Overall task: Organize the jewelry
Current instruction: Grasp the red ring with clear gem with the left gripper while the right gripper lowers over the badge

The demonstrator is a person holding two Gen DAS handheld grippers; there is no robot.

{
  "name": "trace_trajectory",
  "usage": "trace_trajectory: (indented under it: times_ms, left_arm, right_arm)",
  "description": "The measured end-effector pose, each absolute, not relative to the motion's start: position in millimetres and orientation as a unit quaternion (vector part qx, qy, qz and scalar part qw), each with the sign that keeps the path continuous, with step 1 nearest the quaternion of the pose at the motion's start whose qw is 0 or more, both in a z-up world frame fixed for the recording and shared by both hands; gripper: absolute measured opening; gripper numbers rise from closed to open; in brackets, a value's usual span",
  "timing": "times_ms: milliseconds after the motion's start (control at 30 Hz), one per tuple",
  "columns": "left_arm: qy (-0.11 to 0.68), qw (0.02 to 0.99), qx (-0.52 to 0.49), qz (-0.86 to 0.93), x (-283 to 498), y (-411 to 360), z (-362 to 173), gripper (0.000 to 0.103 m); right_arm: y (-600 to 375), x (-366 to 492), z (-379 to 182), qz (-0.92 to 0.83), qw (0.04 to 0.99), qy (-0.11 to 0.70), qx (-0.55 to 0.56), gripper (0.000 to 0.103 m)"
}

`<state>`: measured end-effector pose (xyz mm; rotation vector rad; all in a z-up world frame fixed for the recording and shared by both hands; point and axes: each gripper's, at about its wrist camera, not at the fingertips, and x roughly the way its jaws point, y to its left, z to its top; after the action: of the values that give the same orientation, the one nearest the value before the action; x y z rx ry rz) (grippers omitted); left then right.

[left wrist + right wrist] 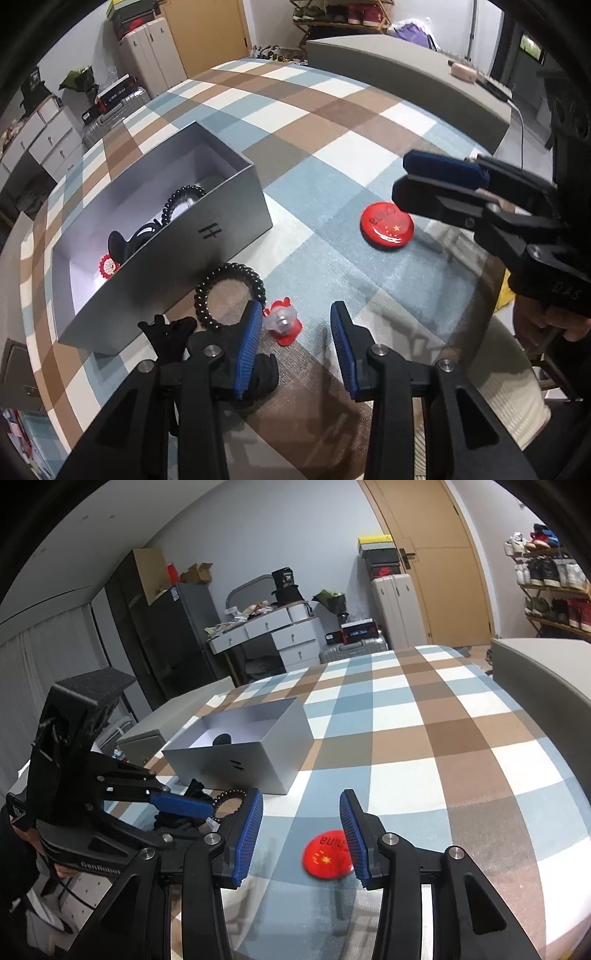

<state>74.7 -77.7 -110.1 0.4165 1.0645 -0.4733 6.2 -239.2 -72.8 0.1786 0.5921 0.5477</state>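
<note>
1. We hold the left gripper [295, 347] low over the checked cloth [332, 122], its fingers spread apart and gripping nothing. The small red-and-clear trinket [282, 321] lies just beside its left finger, near the mouth of the gap, so we judge this is the piece we are lining up to take.

2. The black spiral hair tie [229, 295] rests against the near wall of the grey box [177, 258], to the left of the trinket. A black item [170, 332] lies under the left finger; we cannot tell what it is.

3. The box stands open so pieces can be dropped in from above. It already holds another black spiral tie [183, 203], a dark piece and a small red-and-white flower [107, 266].

4. Our right gripper [301, 834] hovers above the red badge [327, 856], fingers apart and empty. The badge sits on the cloth well apart from the box, partly behind the right finger in the right wrist view, so the gap is not yet centred on it.

5. We judge the task partly done: three loose pieces remain outside, and the flat, glossy badge may slip when pinched.
</note>
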Motion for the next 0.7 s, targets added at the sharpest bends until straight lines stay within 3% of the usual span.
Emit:
trace_trajectory:
  times_ms: [33,100,200,700]
  left_arm:
    - [0.499,0.814,0.199,-0.219,75,-78,-111,0.03]
    - [0.498,0.815,0.202,-0.217,76,-78,-111,0.015]
    - [0.501,0.816,0.194,-0.215,77,-76,-111,0.008]
    - [0.464,0.837,0.187,-0.221,66,-75,-96,0.005]
  right_arm:
    - [-240,6,-73,0.265,0.916,0.287,0.087,0.043]
    - [-241,8,-75,0.263,0.916,0.29,0.09,0.043]
    - [-243,12,-79,0.259,0.913,0.3,0.093,0.043]
    - [-231,3,-99,0.251,0.903,0.345,0.045,0.043]
